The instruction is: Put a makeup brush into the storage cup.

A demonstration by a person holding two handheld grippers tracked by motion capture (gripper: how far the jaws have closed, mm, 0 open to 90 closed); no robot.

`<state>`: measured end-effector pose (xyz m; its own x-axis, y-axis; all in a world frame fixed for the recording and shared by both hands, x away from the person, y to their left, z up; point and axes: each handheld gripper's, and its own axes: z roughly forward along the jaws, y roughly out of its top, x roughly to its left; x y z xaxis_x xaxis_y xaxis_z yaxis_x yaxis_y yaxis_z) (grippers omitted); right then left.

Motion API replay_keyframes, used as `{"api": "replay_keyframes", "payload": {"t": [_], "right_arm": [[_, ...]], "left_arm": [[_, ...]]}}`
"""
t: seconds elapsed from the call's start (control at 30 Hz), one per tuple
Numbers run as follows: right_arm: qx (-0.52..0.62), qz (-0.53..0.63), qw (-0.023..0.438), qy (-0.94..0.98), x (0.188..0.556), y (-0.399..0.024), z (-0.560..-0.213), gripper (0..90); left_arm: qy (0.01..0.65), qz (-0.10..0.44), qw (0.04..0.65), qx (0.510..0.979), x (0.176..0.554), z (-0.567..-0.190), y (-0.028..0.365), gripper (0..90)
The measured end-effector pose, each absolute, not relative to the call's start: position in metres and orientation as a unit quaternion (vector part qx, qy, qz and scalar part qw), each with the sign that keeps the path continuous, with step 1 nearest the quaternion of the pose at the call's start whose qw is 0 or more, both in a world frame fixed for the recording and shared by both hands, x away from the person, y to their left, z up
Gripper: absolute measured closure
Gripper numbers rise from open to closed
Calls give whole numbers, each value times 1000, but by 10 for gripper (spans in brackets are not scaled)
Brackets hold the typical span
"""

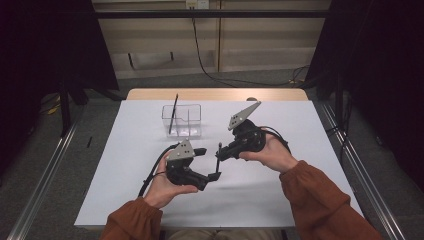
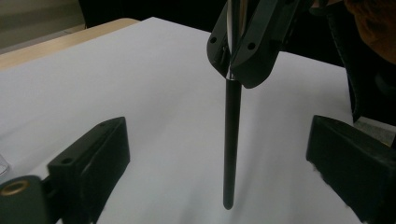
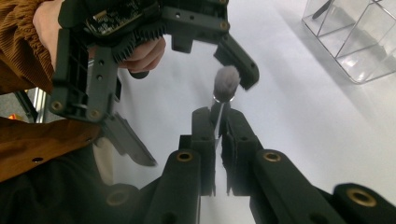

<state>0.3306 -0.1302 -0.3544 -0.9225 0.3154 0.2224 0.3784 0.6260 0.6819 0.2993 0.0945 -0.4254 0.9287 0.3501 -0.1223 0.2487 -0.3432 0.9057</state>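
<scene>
A slim makeup brush (image 2: 232, 140) with a black handle, silver ferrule and greyish bristle head (image 3: 226, 83) is clamped at its ferrule by my right gripper (image 3: 218, 126), which is shut on it. In the high view the right gripper (image 1: 219, 152) holds the brush (image 1: 218, 161) over the middle of the white table. The handle hangs down with its tip close to the tabletop. My left gripper (image 2: 217, 154) stands open, one jaw on each side of the handle and neither touching it. It sits just left of the right gripper in the high view (image 1: 210, 164).
A clear plastic divided box (image 1: 182, 120) stands at the back of the table with a thin black stick (image 1: 173, 114) leaning in it; it also appears in the right gripper view (image 3: 355, 42). The white table (image 1: 280, 190) has bare room around both hands.
</scene>
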Motion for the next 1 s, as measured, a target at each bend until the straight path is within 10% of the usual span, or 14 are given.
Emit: {"api": "replay_keyframes", "payload": {"t": [0.5, 1.0], "right_arm": [[-195, -393, 42, -897, 331, -130, -360, 836], [-193, -400, 42, -895, 330, -128, -363, 836]], "left_arm": [[178, 34, 552, 814, 302, -431, 88, 595], [177, 25, 551, 815, 303, -430, 91, 792]]}}
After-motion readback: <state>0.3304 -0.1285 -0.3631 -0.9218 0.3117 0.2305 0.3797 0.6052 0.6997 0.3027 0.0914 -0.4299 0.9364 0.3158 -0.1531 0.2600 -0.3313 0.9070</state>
